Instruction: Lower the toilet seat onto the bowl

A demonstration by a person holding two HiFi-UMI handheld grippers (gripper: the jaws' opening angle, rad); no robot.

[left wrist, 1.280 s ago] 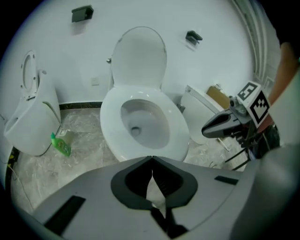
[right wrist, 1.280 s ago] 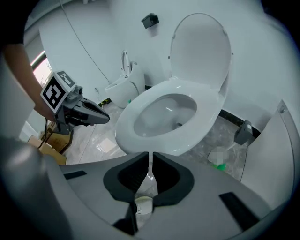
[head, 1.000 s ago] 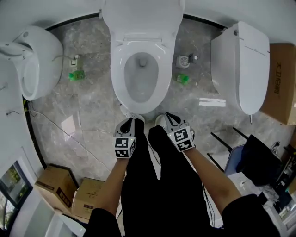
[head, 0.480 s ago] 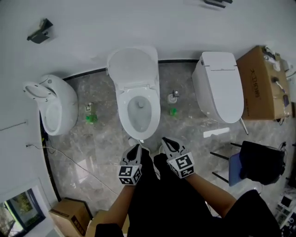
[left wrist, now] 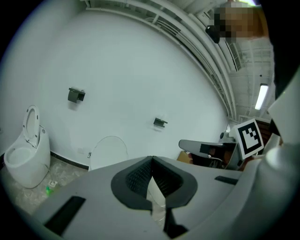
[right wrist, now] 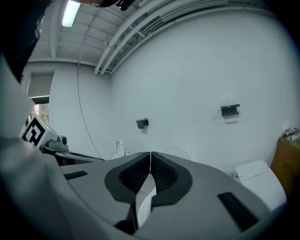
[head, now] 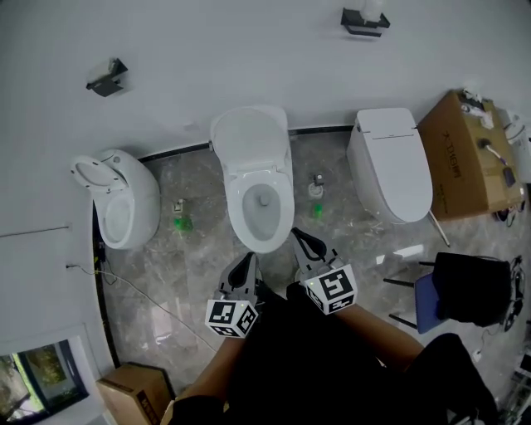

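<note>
Left gripper (head: 248, 260) and right gripper (head: 297, 236) both have jaws pressed together, holding nothing, just near of the bowl (head: 264, 242). The seat (head: 249, 137) stands raised against the far wall, untouched.

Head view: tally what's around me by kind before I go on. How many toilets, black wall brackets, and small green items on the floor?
Toilets: 3 (left, middle, right)
Black wall brackets: 2 ()
Green items on the floor: 2 ()
Total: 7
</note>
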